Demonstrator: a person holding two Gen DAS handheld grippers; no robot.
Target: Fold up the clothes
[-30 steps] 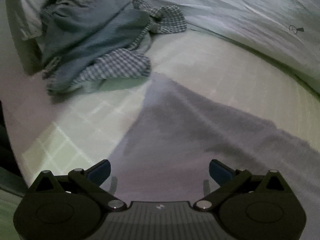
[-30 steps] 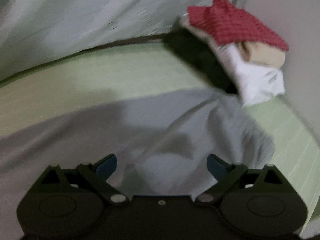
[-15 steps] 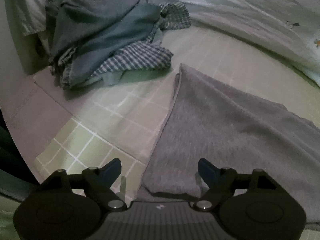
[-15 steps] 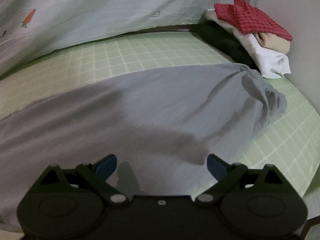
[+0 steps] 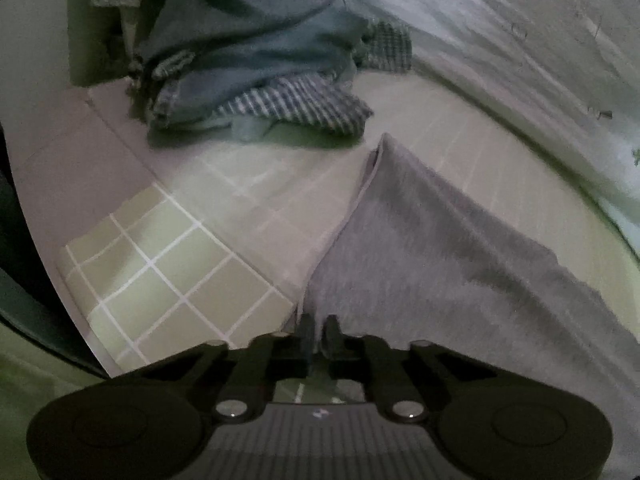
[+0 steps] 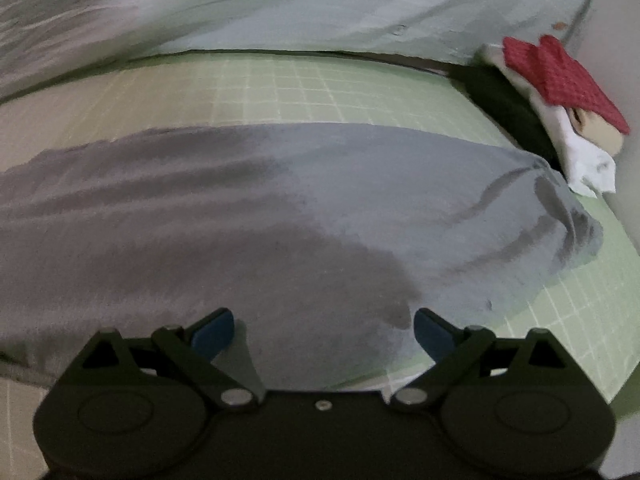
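Note:
A grey garment [image 5: 432, 248] lies spread flat on the green checked bed sheet [image 5: 160, 272]. My left gripper [image 5: 318, 334] is shut on the garment's near left corner, the cloth pinched between its fingers. In the right wrist view the same grey garment [image 6: 280, 208] stretches across the bed, bunched at its far right end. My right gripper [image 6: 324, 330] hovers open just above its near edge, blue pads wide apart with nothing between them.
A heap of blue and checked clothes [image 5: 256, 68] lies at the far left of the bed. A pale duvet [image 6: 320, 4] runs along the back. A stack with a red cloth [image 6: 556, 76] on white and tan pieces sits at the far right by the wall.
My left gripper went from open to shut, pinching the grey garment's corner. The right gripper moved closer to the garment's near edge and stayed open.

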